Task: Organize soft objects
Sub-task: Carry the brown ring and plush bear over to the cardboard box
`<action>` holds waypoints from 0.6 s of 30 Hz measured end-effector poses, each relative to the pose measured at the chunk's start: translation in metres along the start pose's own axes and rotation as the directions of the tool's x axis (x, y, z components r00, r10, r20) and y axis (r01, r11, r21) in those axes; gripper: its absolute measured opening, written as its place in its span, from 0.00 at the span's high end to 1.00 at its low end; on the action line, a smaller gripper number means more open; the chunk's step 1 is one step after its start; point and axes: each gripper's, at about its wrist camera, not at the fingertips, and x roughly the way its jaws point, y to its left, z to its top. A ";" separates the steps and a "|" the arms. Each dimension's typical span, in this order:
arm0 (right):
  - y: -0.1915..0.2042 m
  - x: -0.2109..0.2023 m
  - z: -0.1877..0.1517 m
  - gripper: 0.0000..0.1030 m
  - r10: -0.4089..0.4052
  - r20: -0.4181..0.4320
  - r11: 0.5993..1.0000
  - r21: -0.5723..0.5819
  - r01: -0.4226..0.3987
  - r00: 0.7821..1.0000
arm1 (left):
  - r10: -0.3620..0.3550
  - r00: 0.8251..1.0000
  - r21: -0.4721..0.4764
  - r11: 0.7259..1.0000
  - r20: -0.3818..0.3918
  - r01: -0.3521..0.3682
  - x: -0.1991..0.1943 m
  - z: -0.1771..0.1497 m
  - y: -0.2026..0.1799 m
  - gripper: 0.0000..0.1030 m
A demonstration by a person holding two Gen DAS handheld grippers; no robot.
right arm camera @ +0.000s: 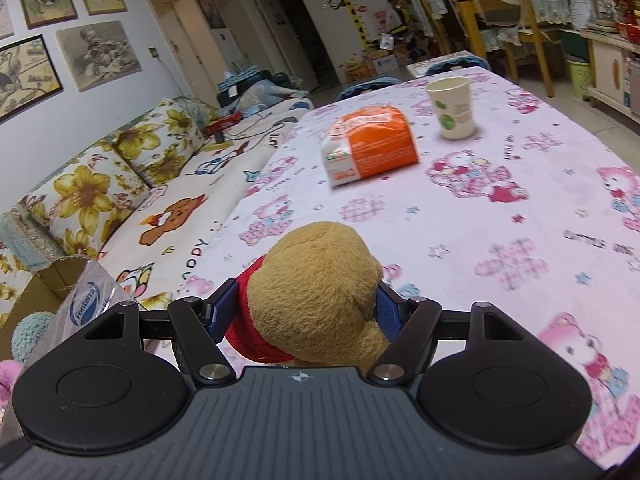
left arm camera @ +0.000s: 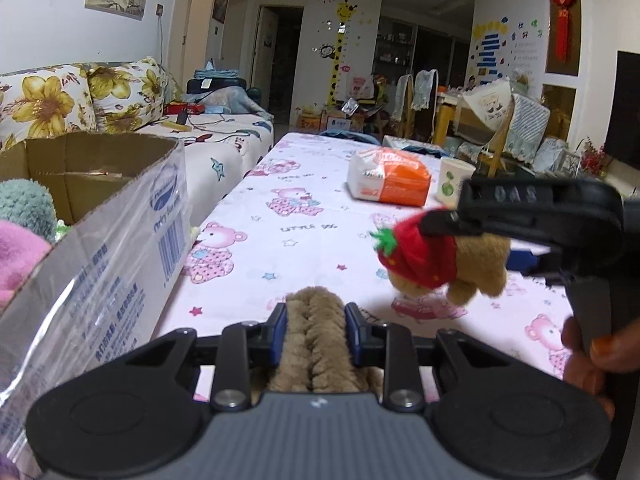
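My left gripper (left arm camera: 316, 320) is shut on a beige fuzzy plush (left arm camera: 316, 344), held just above the table. My right gripper (right arm camera: 308, 304) is shut on a brown teddy bear in a red strawberry hat (right arm camera: 320, 284); in the left wrist view the bear (left arm camera: 436, 258) hangs in the air to the right, gripped by the right gripper (left arm camera: 440, 222). An open cardboard box (left arm camera: 100, 208) stands at the left and holds a teal plush (left arm camera: 24, 204) and a pink plush (left arm camera: 16, 256). The box corner (right arm camera: 64, 280) also shows in the right wrist view.
The table has a pink bear-print cloth (left arm camera: 288, 216). An orange-and-white tissue pack (left arm camera: 390, 176) (right arm camera: 368, 144) and a paper cup (left arm camera: 454, 180) (right arm camera: 452, 106) stand further back. A floral sofa (left arm camera: 80, 96) runs along the left. Chairs (left arm camera: 516, 120) stand beyond the table.
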 end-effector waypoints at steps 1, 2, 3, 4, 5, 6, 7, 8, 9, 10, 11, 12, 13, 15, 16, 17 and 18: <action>-0.002 -0.002 -0.001 0.15 -0.007 0.001 1.000 0.006 0.007 1.000 | -0.002 1.000 -0.001 1.000 0.004 0.002 -0.002 0.000 0.000 0.73; -0.004 -0.005 -0.002 0.15 -0.014 0.003 1.000 0.011 0.014 1.000 | -0.003 1.000 0.000 1.000 0.007 0.003 -0.002 0.001 0.000 0.73; -0.004 -0.008 -0.003 0.15 -0.022 0.005 1.000 0.013 0.021 1.000 | -0.003 1.000 0.001 1.000 0.011 0.003 -0.004 0.001 0.000 0.73; -0.006 -0.012 -0.005 0.15 -0.031 0.009 0.999 0.014 0.031 0.999 | -0.003 1.000 0.003 1.000 0.015 0.003 -0.005 0.001 0.000 0.73; -0.007 -0.016 -0.006 0.15 -0.040 0.012 0.999 0.017 0.040 0.999 | -0.002 1.000 0.006 1.000 0.018 0.002 -0.006 0.001 0.001 0.73; -0.008 -0.020 -0.007 0.15 -0.048 0.014 0.999 0.023 0.048 0.999 | 0.001 1.000 0.009 1.000 0.021 -0.001 -0.007 0.001 0.000 0.73; -0.009 -0.023 -0.008 0.15 -0.055 0.015 0.998 0.028 0.054 0.998 | 0.004 1.000 0.012 1.000 0.023 -0.004 -0.008 0.002 0.000 0.73; -0.009 -0.025 -0.008 0.15 -0.061 0.017 0.998 0.030 0.061 0.998 | 0.006 1.000 0.014 1.000 0.025 -0.006 -0.009 0.002 0.000 0.73; -0.010 -0.027 -0.009 0.15 -0.068 0.020 0.997 0.030 0.067 0.997 | 0.007 1.000 0.016 1.000 0.028 -0.008 -0.010 0.003 0.000 0.73; -0.011 -0.030 -0.009 0.15 -0.074 0.023 0.997 0.029 0.074 0.997 | 0.007 0.999 0.019 1.000 0.031 -0.008 -0.012 0.004 0.000 0.73; -0.011 -0.033 -0.009 0.15 -0.080 0.026 0.996 0.030 0.079 0.996 | 0.006 0.999 0.021 1.000 0.035 -0.007 -0.014 0.005 0.001 0.73; -0.014 -0.037 -0.010 0.15 -0.085 0.028 0.996 0.033 0.084 0.996 | 0.005 0.999 0.022 1.000 0.041 -0.006 -0.017 0.007 0.001 0.73; -0.014 -0.039 -0.010 0.15 -0.090 0.030 0.995 0.036 0.089 0.995 | 0.003 0.999 0.023 1.000 0.046 -0.004 -0.019 0.008 0.000 0.73; -0.015 -0.044 -0.011 0.15 -0.100 0.039 0.994 0.039 0.099 0.994 | 0.002 0.999 0.024 1.000 0.051 -0.003 -0.022 0.010 0.001 0.73; -0.016 -0.045 -0.012 0.15 -0.103 0.043 0.994 0.040 0.101 0.994 | 0.001 0.999 0.026 1.000 0.053 -0.002 -0.023 0.012 0.000 0.73; -0.016 -0.048 -0.012 0.15 -0.103 0.045 0.994 0.042 0.101 0.994 | 0.000 0.998 0.029 1.000 0.058 -0.002 -0.025 0.013 0.000 0.73; -0.016 -0.049 -0.012 0.15 -0.103 0.046 0.994 0.043 0.101 0.994 | -0.001 0.998 0.035 0.999 0.065 -0.001 -0.028 0.014 0.000 0.73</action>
